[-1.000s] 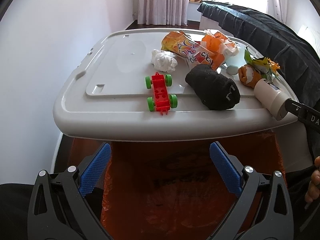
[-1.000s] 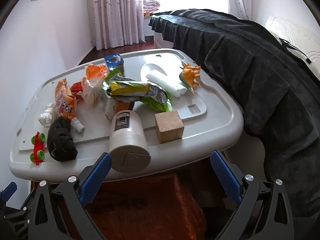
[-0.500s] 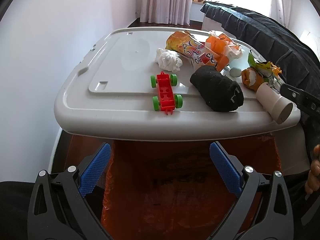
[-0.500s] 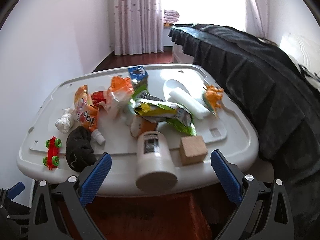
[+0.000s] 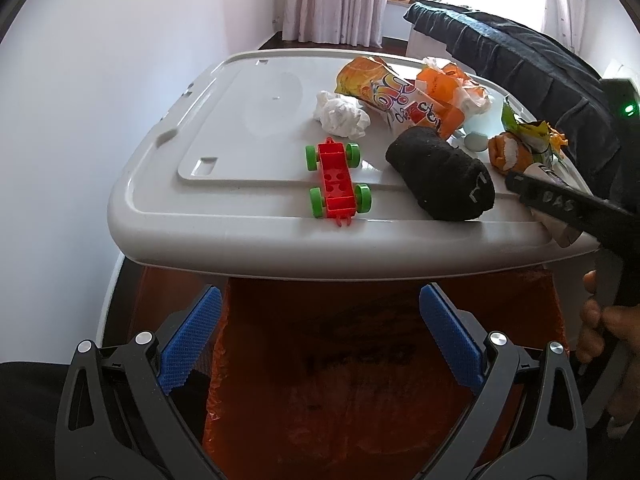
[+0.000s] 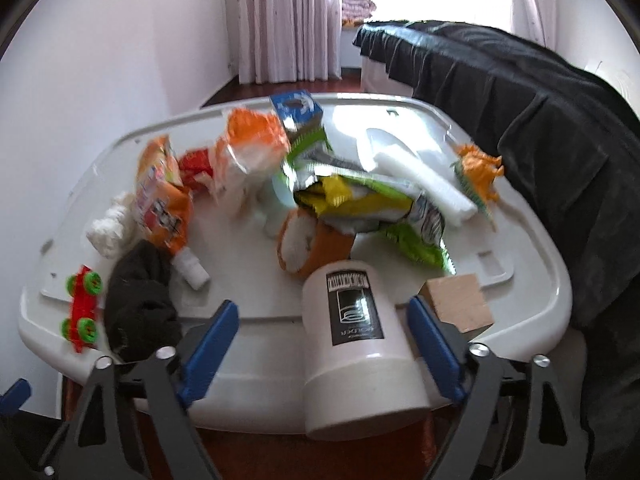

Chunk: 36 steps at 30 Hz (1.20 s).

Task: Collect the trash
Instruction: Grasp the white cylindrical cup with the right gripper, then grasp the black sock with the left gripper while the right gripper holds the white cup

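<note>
A grey lid [image 5: 240, 220] [image 6: 500, 152] carries mixed litter: an orange snack wrapper [image 5: 392, 96], a crumpled tissue [image 5: 340, 114] and a green-yellow wrapper [image 6: 360, 200]. A white canister [image 6: 356, 340] lies on its side at the lid's near edge, its base sticking out over it. My right gripper [image 6: 322, 344] straddles the canister and its jaws are closing, with a gap still showing at the left pad [image 6: 208, 344]. My left gripper [image 5: 320, 340] hangs open and empty over an orange trash bag [image 5: 360, 380] below the lid's edge. From the left wrist, a right gripper finger [image 5: 560, 204] crosses the canister.
Non-trash items share the lid: a red toy car [image 5: 336, 178], a black sock [image 5: 440, 172], a wooden block [image 6: 460, 304], a blue carton [image 6: 296, 110], a white foam roll [image 6: 424, 184] and an orange toy [image 6: 478, 168]. A dark-covered bed [image 6: 540, 120] borders the right side.
My right gripper moved in toward the lid until the white canister lies between its jaws, and the jaws have narrowed. The left gripper stayed put.
</note>
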Each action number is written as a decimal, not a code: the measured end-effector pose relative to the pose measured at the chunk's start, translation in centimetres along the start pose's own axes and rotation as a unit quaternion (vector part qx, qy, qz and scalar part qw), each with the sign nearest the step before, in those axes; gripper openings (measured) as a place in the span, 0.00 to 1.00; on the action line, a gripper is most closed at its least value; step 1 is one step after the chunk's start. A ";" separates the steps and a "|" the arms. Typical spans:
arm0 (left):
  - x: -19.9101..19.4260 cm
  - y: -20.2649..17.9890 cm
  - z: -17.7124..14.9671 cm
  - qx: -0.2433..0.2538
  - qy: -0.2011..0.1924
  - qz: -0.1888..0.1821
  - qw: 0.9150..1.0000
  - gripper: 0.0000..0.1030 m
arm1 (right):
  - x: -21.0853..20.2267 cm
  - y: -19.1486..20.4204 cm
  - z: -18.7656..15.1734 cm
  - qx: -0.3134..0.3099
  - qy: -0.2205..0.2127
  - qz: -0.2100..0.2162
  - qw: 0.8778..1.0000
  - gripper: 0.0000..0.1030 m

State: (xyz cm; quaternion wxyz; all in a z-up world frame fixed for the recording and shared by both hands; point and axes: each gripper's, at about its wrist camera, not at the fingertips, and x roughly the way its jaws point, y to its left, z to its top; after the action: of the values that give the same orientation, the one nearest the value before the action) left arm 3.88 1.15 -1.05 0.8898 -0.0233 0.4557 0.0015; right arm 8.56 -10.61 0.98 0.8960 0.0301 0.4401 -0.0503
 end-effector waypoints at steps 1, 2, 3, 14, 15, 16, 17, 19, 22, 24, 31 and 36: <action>0.0 0.0 0.0 0.000 0.000 0.000 1.000 0.94 | 0.4 0.0 -0.1 0.000 0.003 -0.004 1.000 0.79; 0.0 0.0 0.0 0.000 0.000 0.000 1.000 0.94 | 0.6 0.1 -0.1 0.000 0.005 -0.007 1.000 0.79; 0.0 0.0 0.0 0.001 0.000 0.000 1.000 0.94 | 1.1 0.1 -0.2 0.001 0.008 -0.010 1.000 0.78; 0.1 0.0 -0.2 0.004 -0.003 0.007 1.000 0.94 | 1.8 -1.3 -1.0 0.039 -0.013 0.015 0.999 0.49; 0.0 0.0 -0.2 0.004 -0.005 0.007 1.000 0.94 | 1.6 -1.7 -1.2 0.046 -0.017 0.012 0.999 0.45; -0.1 0.0 -0.2 0.004 -0.008 0.005 1.000 0.94 | 1.4 -2.1 -1.4 0.051 -0.018 0.016 0.998 0.45; -0.3 0.0 -0.3 0.003 -0.010 0.003 1.000 0.94 | 1.5 -2.2 -1.3 0.054 -0.016 0.022 0.998 0.45; -0.5 0.0 -0.4 0.001 -0.012 -0.003 1.000 0.94 | 1.5 -2.3 -1.2 0.046 -0.013 0.021 0.999 0.45; -1.1 -0.7 -0.3 0.008 -0.014 -0.016 1.000 0.94 | 1.3 -2.3 -1.0 0.046 -0.006 0.024 0.999 0.45; -1.5 -1.5 0.0 0.019 -0.016 -0.017 1.000 0.94 | 0.8 -3.1 -0.8 0.065 0.000 0.033 0.997 0.45; -1.3 -5.1 3.3 0.007 -0.021 -0.057 0.998 0.94 | -5.0 -7.5 0.6 0.118 -0.049 0.031 0.991 0.45; 1.0 -8.5 5.9 0.003 -0.030 -0.038 0.999 0.94 | -7.8 -10.7 1.5 0.144 -0.090 0.018 0.985 0.45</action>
State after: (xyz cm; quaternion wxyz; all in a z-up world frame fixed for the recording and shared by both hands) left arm 9.42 -7.15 1.94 0.9028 -0.0379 0.4271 -0.0327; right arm 3.77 -20.91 8.00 0.9191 0.1624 0.3450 -0.0992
